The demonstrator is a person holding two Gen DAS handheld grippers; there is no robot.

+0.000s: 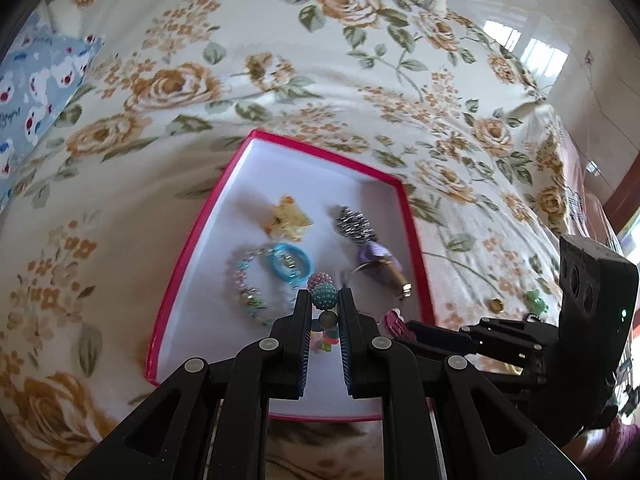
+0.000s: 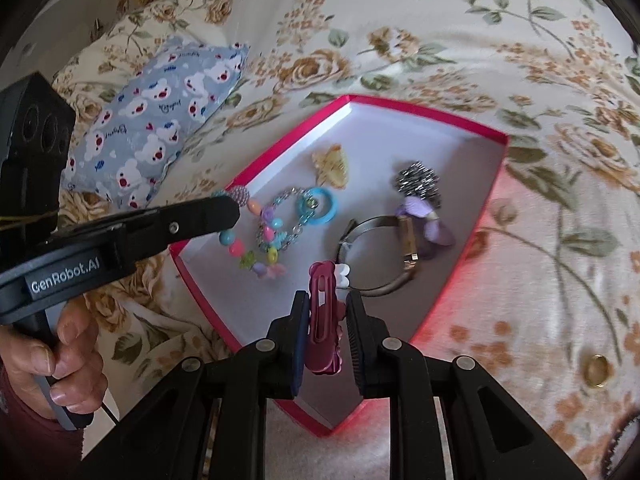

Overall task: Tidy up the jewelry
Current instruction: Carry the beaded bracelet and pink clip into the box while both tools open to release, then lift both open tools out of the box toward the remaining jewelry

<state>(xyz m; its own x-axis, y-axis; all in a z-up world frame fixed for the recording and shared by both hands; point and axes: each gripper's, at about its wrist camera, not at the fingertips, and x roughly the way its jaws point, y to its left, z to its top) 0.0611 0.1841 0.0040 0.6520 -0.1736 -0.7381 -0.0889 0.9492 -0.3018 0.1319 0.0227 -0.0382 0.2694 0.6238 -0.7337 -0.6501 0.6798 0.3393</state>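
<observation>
A pink-rimmed white box [image 1: 224, 216] [image 2: 280, 148] lies on the flowered bedspread. In it are a yellow clip [image 1: 286, 220] [image 2: 332, 166], a blue ring [image 1: 288, 262] [image 2: 318, 206], a clear bead bracelet [image 1: 244, 284], a silver sparkly piece [image 1: 354, 224] [image 2: 418, 182] with a purple charm [image 2: 424, 216], and a bangle [image 2: 380, 256]. My left gripper [image 1: 325, 300] [image 2: 224, 208] is shut on a colourful bead bracelet [image 1: 322, 292] [image 2: 256, 240] that hangs over the box. My right gripper [image 2: 328, 300] [image 1: 404, 326] is shut on a pink hair clip [image 2: 322, 312] above the box's near corner.
A blue bear-print pillow [image 1: 36, 92] [image 2: 160, 112] lies left of the box. A gold ring [image 2: 596, 368] [image 1: 496, 304] and a green bead [image 1: 535, 302] lie on the bedspread right of the box. The bed edge and floor are at the far right in the left wrist view.
</observation>
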